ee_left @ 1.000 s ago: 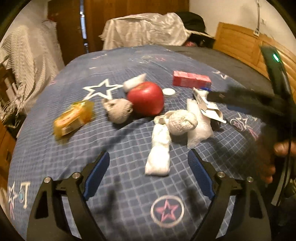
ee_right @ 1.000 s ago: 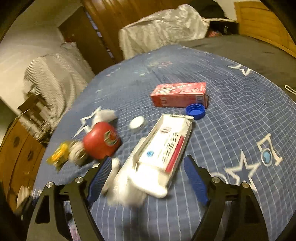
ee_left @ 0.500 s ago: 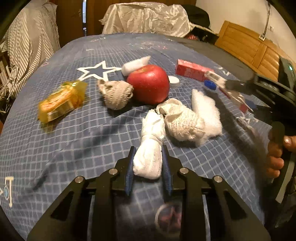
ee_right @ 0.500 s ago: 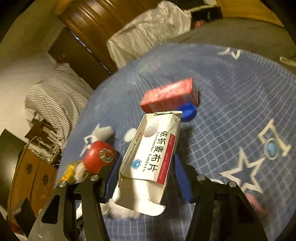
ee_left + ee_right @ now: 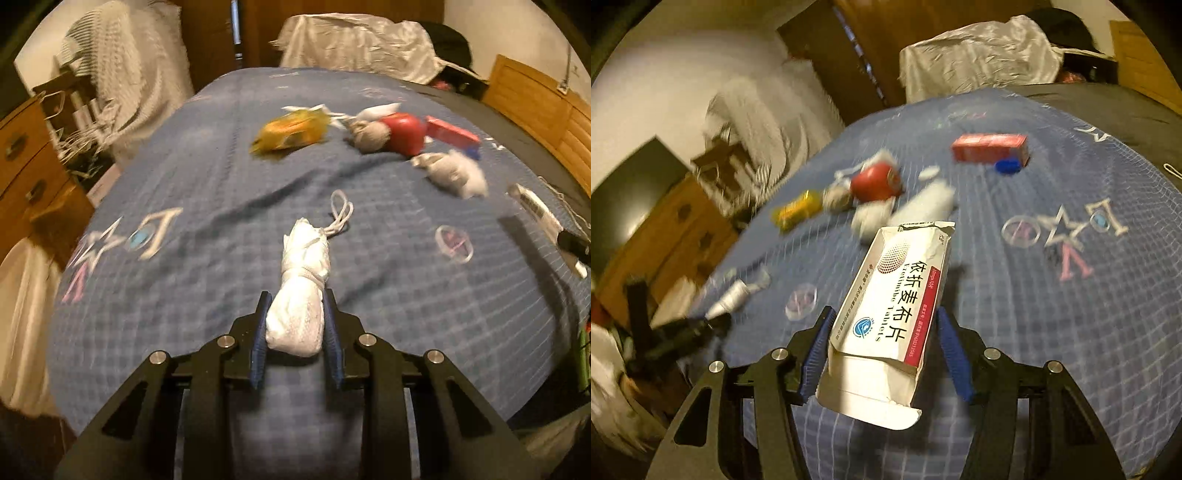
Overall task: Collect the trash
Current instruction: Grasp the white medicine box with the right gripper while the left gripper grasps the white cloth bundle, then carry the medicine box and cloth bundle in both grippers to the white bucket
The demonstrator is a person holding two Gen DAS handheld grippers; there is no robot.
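**Both grippers carrying trash above the bed**

The left gripper (image 5: 295, 332) has its blue pads pressed against both sides of a white knotted bundle (image 5: 301, 291), which sticks out forward between the fingers, clear of the blue checked bedspread (image 5: 221, 206). The jaws stand narrow, no wider than the bundle.

The right gripper (image 5: 882, 354) holds a white medicine carton (image 5: 894, 310) with a red side stripe and printed lettering. Its torn flaps are open at both ends. The left pad lies against the carton's edge; the right pad sits close to the red-striped side, though contact there is hard to confirm. The jaws stand about half open, set by the carton's width.

Remaining on the bedspread, grouped toward the far side: a yellow wrapper (image 5: 290, 133), a beige ball of cloth (image 5: 371, 136) touching a red apple (image 5: 404, 134), a red box (image 5: 990, 147) with a blue cap (image 5: 1006, 166) just beside it, and a white crumpled wad (image 5: 456, 173). A loop of white string (image 5: 341, 212) lies near the bundle's tip.

Both views are motion-blurred. Wooden drawers (image 5: 26, 162) stand beside the bed.
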